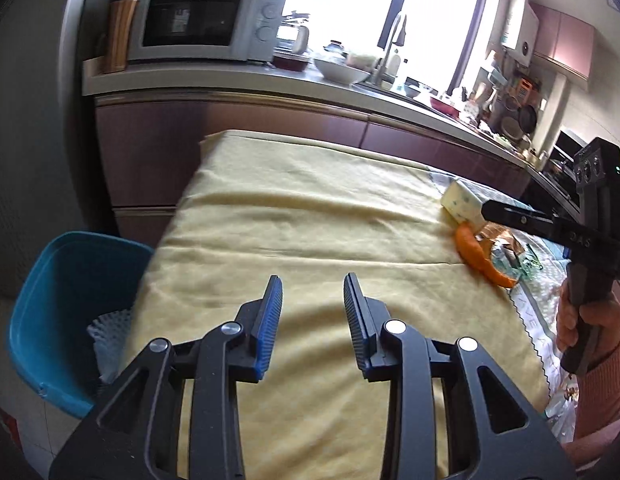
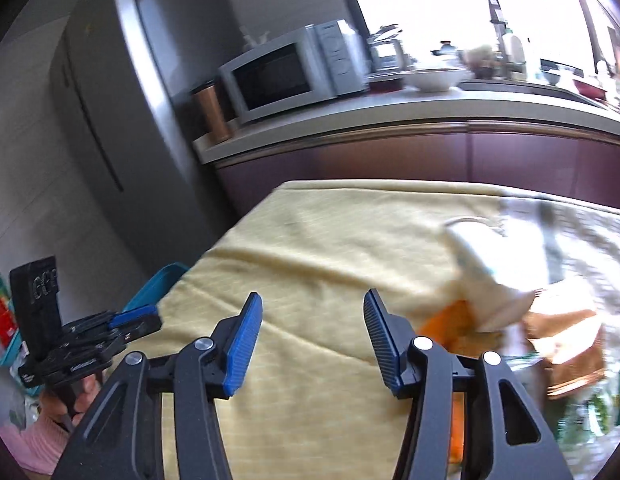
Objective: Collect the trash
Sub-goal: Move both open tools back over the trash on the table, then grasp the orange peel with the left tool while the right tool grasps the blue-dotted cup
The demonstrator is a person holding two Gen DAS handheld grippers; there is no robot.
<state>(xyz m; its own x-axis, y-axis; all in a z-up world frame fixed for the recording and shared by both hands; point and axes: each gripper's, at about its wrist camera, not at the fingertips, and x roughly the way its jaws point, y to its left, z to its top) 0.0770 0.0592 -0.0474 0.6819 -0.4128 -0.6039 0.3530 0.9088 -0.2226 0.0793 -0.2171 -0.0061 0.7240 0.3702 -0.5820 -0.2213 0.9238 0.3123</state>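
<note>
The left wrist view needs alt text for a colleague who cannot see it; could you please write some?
The open left tool hovers empty over a yellow tablecloth. A blue bin stands left; the right tool reaches over an orange wrapper.

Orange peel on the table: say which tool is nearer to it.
Right. The right tool hovers just beside the orange peel, at the trash pile. The left tool is farther off, over bare yellow cloth near the blue bin.

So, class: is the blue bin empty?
No. The blue bin beside the table already holds white crumpled trash.
</note>
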